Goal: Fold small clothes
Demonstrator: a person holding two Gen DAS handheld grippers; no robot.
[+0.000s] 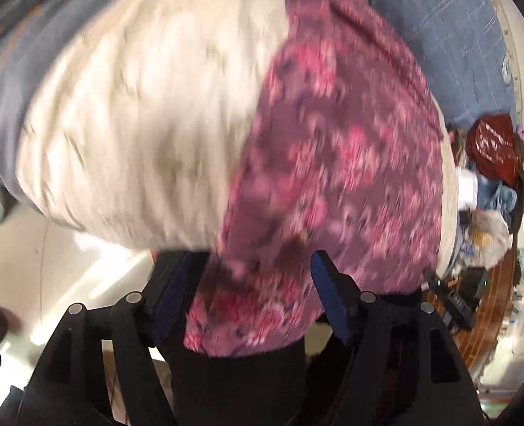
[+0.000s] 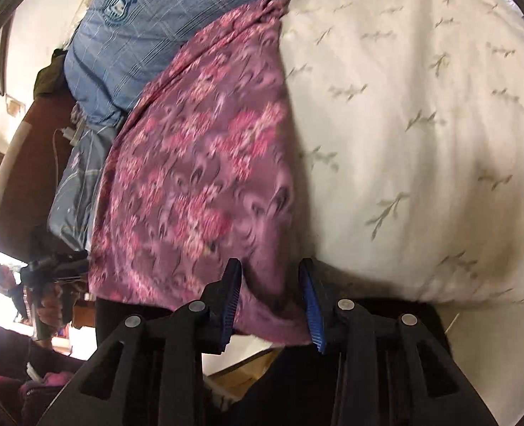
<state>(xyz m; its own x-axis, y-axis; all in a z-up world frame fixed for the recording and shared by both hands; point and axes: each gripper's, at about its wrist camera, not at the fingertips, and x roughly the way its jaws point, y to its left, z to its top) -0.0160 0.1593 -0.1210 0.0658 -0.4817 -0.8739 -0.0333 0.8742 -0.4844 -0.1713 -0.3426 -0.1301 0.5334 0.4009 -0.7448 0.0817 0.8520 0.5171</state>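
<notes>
The pink floral cloth (image 1: 333,163) lies on the bed (image 2: 404,106), its near edge draped between both pairs of fingers, which stand open, gripping nothing. It looks light, soft and limp; best pinched at the hem corners.

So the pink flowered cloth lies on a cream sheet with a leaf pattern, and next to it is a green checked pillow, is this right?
Not quite: the pillow is blue checked, not green, as the right wrist view shows. The rest holds: the pink flowered cloth lies on the cream sheet with a leaf pattern.
</notes>
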